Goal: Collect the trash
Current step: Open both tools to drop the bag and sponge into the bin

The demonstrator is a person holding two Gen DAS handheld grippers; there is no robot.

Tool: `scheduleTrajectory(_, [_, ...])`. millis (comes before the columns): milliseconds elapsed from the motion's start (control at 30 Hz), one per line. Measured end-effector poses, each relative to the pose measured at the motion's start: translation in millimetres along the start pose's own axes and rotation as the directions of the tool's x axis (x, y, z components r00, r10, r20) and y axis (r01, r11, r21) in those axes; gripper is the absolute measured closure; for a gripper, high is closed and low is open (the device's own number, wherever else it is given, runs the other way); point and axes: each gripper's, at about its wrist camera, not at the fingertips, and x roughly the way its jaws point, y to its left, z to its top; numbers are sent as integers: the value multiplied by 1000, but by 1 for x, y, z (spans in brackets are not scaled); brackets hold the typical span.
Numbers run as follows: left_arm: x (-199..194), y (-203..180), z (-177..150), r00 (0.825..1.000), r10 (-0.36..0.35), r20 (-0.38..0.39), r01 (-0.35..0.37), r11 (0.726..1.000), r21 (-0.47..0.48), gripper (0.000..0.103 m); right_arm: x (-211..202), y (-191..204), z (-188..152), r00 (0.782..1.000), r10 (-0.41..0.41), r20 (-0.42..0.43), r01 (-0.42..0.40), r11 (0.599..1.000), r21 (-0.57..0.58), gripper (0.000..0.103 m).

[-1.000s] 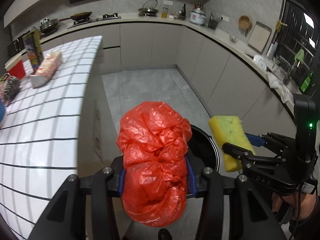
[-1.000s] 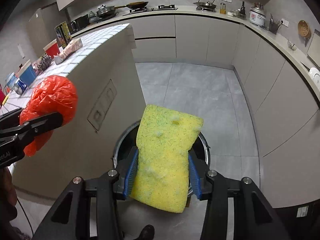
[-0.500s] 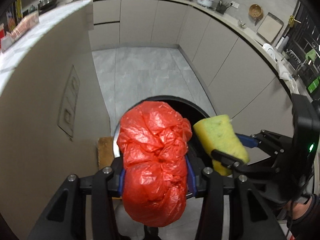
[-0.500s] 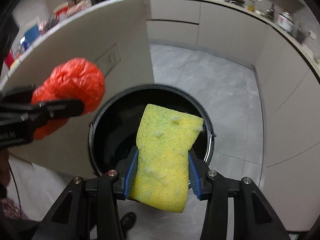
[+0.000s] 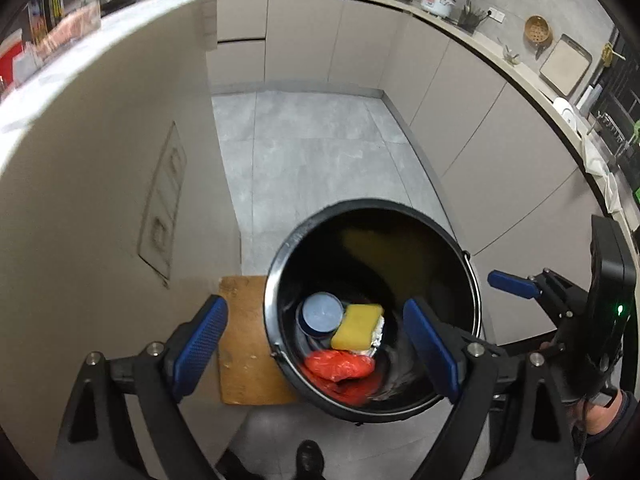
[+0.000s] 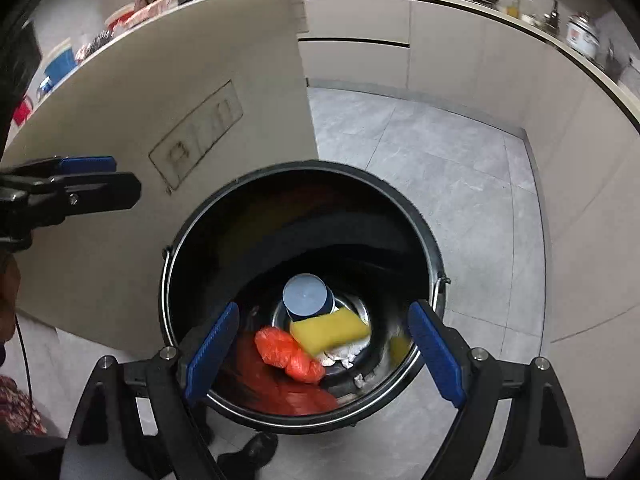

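Both the left gripper (image 5: pixel 316 344) and right gripper (image 6: pixel 324 348) hang spread and empty over the bin (image 6: pixel 424 232); sponge (image 6: pixel 328 330) and red bag (image 6: pixel 288 354) lie inside. Swinging away carelessly could knock the rim and tip it.

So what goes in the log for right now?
left hand-held gripper: open | right hand-held gripper: open | sponge, red bag: in bin

A black bin (image 6: pixel 424 240) holds a yellow sponge (image 6: pixel 328 330), crumpled red plastic bag (image 6: pixel 286 354) and blue-grey can (image 6: pixel 306 296), framed by blue-padded black tongs above grey floor tiles (image 5: pixel 312 152) and a brown board (image 5: pixel 244 344).
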Motion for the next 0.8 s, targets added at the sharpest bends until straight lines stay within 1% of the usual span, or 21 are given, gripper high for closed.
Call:
scheduleTrajectory(67, [-10, -2, 1, 1000, 9, 25, -10, 1000, 5, 12, -4, 1, 1, 1000, -9, 2, 9, 1000, 12, 15])
scheduleTrajectory(267, [-25, 0, -2, 998, 31, 52, -32, 1000, 0, 12, -20, 5, 5, 998, -65, 2, 65, 997, 47, 15])
scheduleTrajectory(367, [-35, 0, -3, 997, 35, 71, -35, 999, -4, 12, -35, 11, 11, 996, -90, 15, 89, 994, 64, 15])
scheduleTrajectory(433, [-32, -3, 2, 996, 37, 82, -37, 999, -3, 12, -44, 12, 15, 995, -99, 24, 98, 993, 69, 15])
scheduleTrajectory(667, [-57, 1, 8, 991, 29, 127, -28, 1000, -7, 12, -72, 28, 36, 990, -121, 68, 118, 992, 53, 15])
scheduleTrajectory(800, [-67, 6, 9, 991, 38, 130, -38, 999, -9, 12, -85, 39, 45, 988, -127, 90, 123, 991, 47, 15])
